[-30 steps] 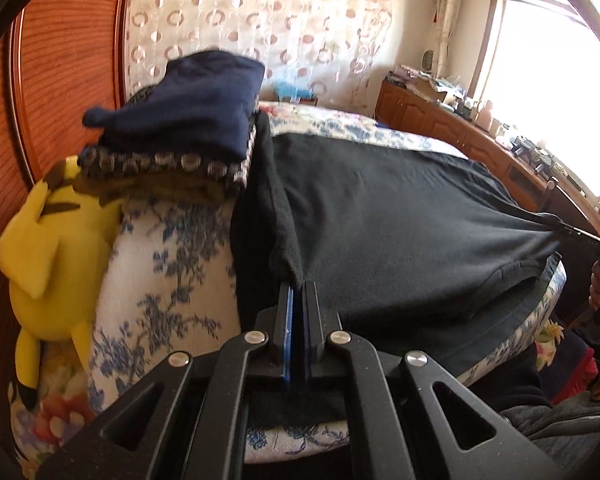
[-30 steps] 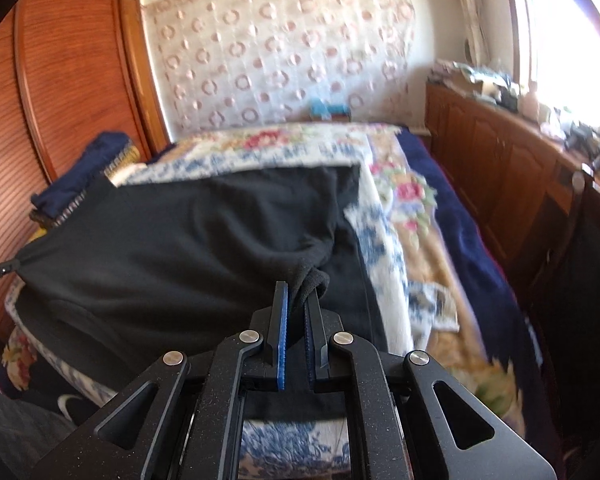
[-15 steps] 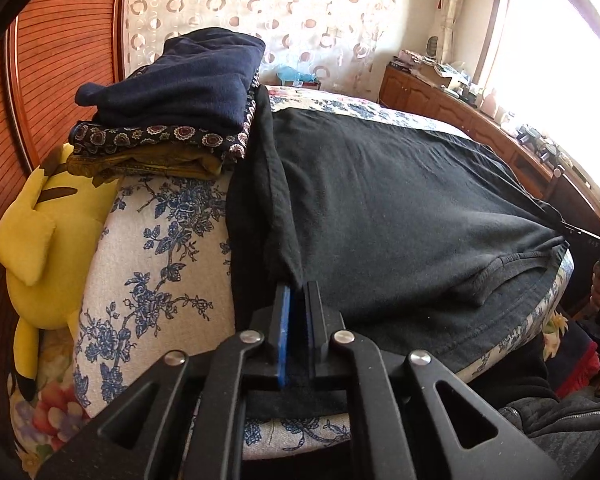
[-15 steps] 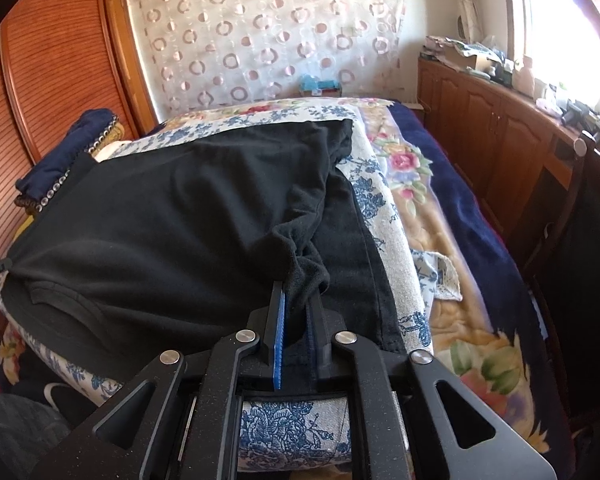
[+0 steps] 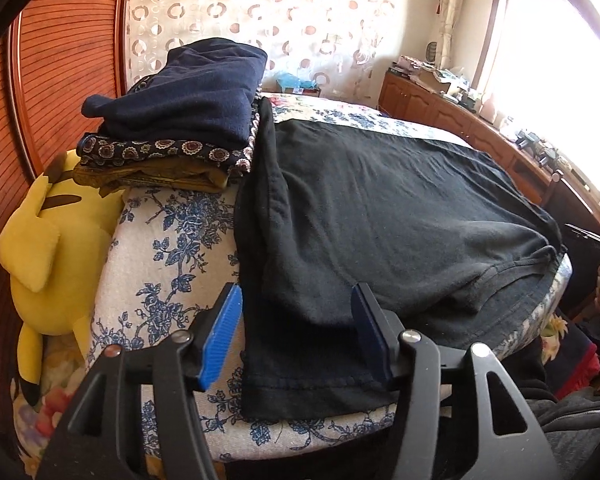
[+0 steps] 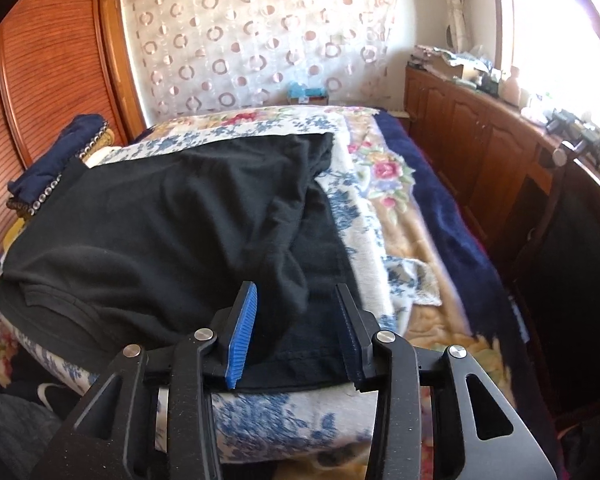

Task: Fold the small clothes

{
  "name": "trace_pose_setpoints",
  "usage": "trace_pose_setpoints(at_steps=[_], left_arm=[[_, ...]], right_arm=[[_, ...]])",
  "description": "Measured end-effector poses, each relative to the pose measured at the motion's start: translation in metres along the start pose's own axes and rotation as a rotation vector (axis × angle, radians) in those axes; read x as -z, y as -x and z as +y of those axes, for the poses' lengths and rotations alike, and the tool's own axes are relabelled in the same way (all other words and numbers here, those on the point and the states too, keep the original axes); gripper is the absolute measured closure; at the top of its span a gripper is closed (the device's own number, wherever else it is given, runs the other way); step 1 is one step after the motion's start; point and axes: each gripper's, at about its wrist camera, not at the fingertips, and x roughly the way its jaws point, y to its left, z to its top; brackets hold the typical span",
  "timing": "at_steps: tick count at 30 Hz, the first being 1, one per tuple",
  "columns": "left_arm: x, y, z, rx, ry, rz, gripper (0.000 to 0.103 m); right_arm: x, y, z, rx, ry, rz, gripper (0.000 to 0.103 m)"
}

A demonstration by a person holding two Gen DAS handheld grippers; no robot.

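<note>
both grippers have just been opening. left gripper (image 5: 296,332) jaws apart, black shirt (image 5: 380,216) edge lying loose between them, pads not pressing it. right gripper (image 6: 296,336) same, released, shirt fold (image 6: 288,280) between its jaws. shirt lies folded flat on the flowered bed cover (image 5: 164,264), just beside a stack of folded clothes (image 5: 180,120). yellow plush toy (image 5: 48,248) at the bed's left edge.

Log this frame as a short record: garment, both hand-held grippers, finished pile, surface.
garment: black T-shirt spread flat, sides folded inward
left hand-held gripper: jaws just opened, cloth between but unpressed
right hand-held gripper: jaws just opened, folded edge released
finished pile: folded clothes stack beside shirt, navy on top
surface: floral bedspread
</note>
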Motion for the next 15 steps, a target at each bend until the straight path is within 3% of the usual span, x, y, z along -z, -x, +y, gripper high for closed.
trace_pose_setpoints(at_steps=[10,15], left_arm=[[-0.001,-0.010,0.001,-0.011,0.014,0.021,0.047],[-0.001,-0.011,0.001,-0.016,0.015,0.024,0.047]], right_arm=[[0.018,-0.016,-0.020,0.061,-0.013,0.079,0.064],[0.023,-0.019,-0.023,0.067,0.002,0.088,0.071]])
